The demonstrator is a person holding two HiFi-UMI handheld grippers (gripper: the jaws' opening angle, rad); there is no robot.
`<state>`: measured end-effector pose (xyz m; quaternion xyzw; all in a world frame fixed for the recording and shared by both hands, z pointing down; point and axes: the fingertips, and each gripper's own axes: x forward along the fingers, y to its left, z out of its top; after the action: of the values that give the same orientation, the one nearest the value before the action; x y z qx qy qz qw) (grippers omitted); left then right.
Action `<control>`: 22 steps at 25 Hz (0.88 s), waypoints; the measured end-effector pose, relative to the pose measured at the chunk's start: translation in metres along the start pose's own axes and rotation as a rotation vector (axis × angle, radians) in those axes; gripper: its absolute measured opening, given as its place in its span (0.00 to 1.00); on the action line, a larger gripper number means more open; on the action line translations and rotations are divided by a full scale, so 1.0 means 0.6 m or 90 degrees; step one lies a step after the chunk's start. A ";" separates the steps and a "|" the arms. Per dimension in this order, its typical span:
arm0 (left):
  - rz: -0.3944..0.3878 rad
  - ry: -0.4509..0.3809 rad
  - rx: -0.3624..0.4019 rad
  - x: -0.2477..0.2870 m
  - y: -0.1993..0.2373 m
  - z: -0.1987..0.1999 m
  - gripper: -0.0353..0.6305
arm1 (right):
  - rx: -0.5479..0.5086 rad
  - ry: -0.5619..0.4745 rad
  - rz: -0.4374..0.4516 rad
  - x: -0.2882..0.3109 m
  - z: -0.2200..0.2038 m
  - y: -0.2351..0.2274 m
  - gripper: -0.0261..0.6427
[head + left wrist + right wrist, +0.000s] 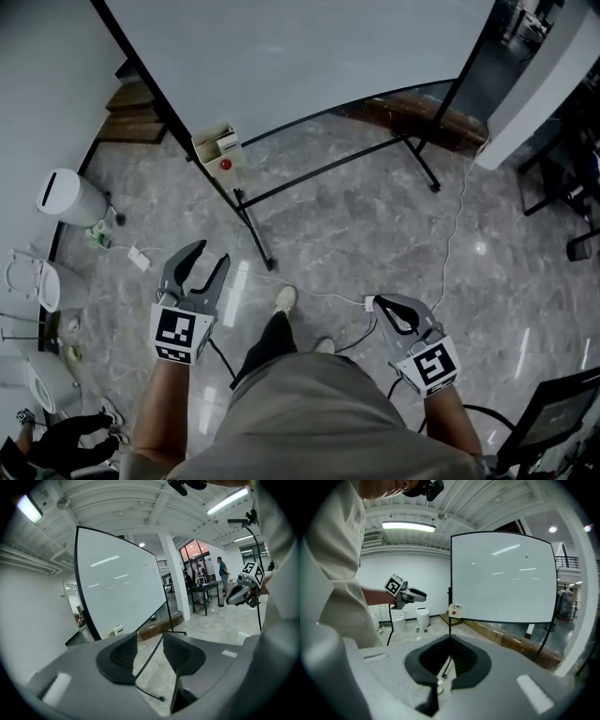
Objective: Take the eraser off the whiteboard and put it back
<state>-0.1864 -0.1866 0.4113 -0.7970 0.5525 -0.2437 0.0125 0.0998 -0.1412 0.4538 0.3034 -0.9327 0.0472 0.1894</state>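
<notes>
The blank whiteboard (300, 47) stands on a black frame ahead of me, and it also shows in the left gripper view (117, 592) and the right gripper view (504, 578). A small white box with a red dot (221, 151) hangs on the frame's left leg (455, 610). A white block in it may be the eraser; I cannot tell. My left gripper (212, 253) hangs open and empty over the floor, short of the box (149, 639). My right gripper (380, 303) is shut with nothing in it, low at the right (450, 641).
White bins (66, 197) and bottles stand along the left wall. A white cable (450, 234) runs over the marble floor, and black cords trail from both grippers. The stand's foot (253, 230) reaches toward my shoe (284, 300). A black chair (553, 412) is at the lower right.
</notes>
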 end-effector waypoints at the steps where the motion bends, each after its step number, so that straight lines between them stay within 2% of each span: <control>1: 0.011 0.006 -0.006 -0.028 -0.015 -0.005 0.31 | 0.002 -0.004 0.014 -0.004 -0.003 0.011 0.04; 5: 0.017 0.034 -0.051 -0.123 -0.071 -0.024 0.18 | 0.016 0.004 0.052 -0.022 -0.007 0.050 0.04; 10: -0.001 0.057 -0.033 -0.187 -0.115 -0.048 0.07 | 0.012 -0.010 0.058 -0.045 -0.004 0.095 0.04; 13: -0.021 0.021 -0.033 -0.223 -0.131 -0.036 0.06 | 0.001 -0.009 0.063 -0.056 -0.001 0.135 0.04; 18: -0.092 -0.064 -0.042 -0.322 -0.184 -0.014 0.06 | -0.024 -0.004 0.075 -0.060 0.017 0.229 0.04; 20: -0.092 -0.073 -0.050 -0.370 -0.193 -0.030 0.06 | -0.043 -0.003 0.086 -0.058 0.028 0.280 0.04; 22: -0.085 -0.079 -0.083 -0.420 -0.192 -0.051 0.06 | -0.061 -0.004 0.096 -0.057 0.039 0.340 0.04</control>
<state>-0.1663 0.0893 0.3773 -0.8449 0.5106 -0.1582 -0.0214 -0.0012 0.0382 0.4247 0.2227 -0.9547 0.0157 0.1968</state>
